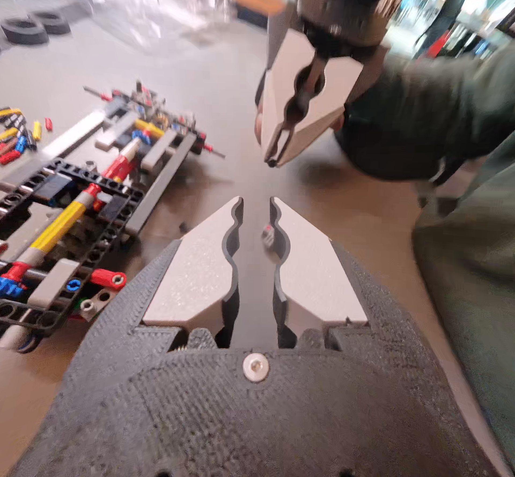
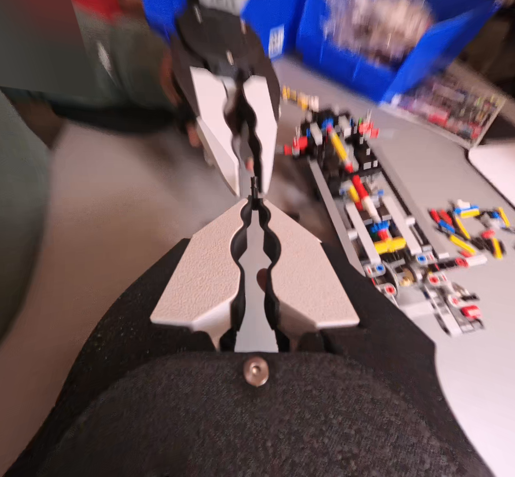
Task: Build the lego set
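Above the grey bench (image 2: 459,380), the right gripper (image 2: 255,203) pinches a small black pin (image 2: 254,185) at its tips, facing the left gripper (image 1: 256,198) with jaws parted and empty, while the half-built lego chassis (image 1: 83,198) lies beside them.

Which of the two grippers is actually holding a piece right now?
The right gripper: its tips pinch a small black pin. The left gripper is open, gripping nothing.

Workshop-like room: table (image 2: 473,380) of parts, blue bins (image 2: 362,54) (blurred).
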Motion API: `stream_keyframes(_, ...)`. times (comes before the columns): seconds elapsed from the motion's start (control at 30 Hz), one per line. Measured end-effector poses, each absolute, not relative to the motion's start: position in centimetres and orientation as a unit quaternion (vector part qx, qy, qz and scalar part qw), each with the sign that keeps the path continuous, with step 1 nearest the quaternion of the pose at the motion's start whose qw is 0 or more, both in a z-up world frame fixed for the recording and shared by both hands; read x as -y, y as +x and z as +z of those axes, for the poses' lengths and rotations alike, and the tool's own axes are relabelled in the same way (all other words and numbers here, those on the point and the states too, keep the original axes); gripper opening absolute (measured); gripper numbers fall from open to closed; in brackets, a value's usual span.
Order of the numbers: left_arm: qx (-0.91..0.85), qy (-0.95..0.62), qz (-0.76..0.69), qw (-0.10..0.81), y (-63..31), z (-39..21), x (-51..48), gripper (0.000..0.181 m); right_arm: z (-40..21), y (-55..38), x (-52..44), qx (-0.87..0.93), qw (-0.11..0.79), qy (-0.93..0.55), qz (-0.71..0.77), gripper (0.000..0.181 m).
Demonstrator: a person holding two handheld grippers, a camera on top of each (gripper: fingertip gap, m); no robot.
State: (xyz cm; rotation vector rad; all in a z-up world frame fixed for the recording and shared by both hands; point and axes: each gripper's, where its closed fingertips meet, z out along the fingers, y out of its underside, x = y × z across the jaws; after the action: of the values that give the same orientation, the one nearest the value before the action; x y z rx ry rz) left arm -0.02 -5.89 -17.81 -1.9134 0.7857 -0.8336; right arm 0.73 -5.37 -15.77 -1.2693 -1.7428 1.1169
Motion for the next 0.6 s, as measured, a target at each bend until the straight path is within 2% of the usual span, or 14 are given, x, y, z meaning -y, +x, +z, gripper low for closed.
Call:
stream_keyframes(0.03,-0.3,-0.752,-0.363,0.46,0.1,-16.5,5.8,0.017,-14.1,0.5,5.8,0.641,0.363,-0.48,0.477,0.001)
stream_keyframes(0.13,-0.27,-0.687,-0.431,0.52,0.5,-12.6,6.2,0.017,-11.2,0.3,6.7,0.563,0.367,-0.461,0.58,0.001)
stream_keyframes(0.23,-0.265,-0.651,-0.452,0.549,0.5,-10.7,6.8,0.016,-10.2,0.3,7.0,0.53,0.361,-0.452,0.62,0.001)
stream_keyframes(0.43,-0.272,-0.637,-0.461,0.554,1.2,-10.1,7.4,0.004,-10.9,-0.1,7.9,0.551,0.371,-0.443,0.602,0.001)
stream_keyframes(0.6,-0.281,-0.652,-0.453,0.539,1.2,-10.8,7.3,0.003,-11.7,-0.2,8.0,0.573,0.385,-0.445,0.57,0.001)
